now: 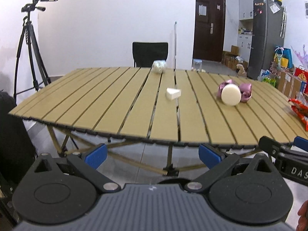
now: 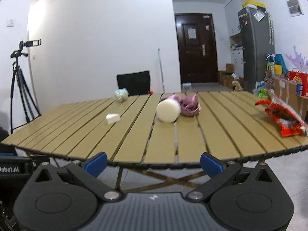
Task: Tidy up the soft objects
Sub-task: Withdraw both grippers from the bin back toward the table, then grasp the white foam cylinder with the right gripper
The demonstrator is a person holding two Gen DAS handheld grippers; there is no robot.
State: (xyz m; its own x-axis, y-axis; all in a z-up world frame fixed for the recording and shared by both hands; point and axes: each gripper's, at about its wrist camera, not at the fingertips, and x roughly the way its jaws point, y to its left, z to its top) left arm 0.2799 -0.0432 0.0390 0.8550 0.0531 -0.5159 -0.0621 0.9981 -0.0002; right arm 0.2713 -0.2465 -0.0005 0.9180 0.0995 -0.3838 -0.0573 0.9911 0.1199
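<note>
Slatted tan table stands on crossed folding legs; black chair sits at its far edge. Camera tripod far left by the white wall. Dark door and grey fridge far right, boxes and bags beside the fridge.

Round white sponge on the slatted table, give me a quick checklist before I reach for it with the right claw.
1. Right claw open and empty: ok, blue pads spread wide, nothing between them.
2. Left claw clear of the path: ok, open, held back off the near table edge.
3. Round white sponge free to lift: not ok, it touches the purple ribbon bundle behind it.
4. Approach path over the table: ok, bare slats between claw and sponge.
5. Neighbours apart: ok, white wedge lies to the left, red snack bag far to the right.
6. Sponge stable: cannot tell, the picture is blurred.
</note>
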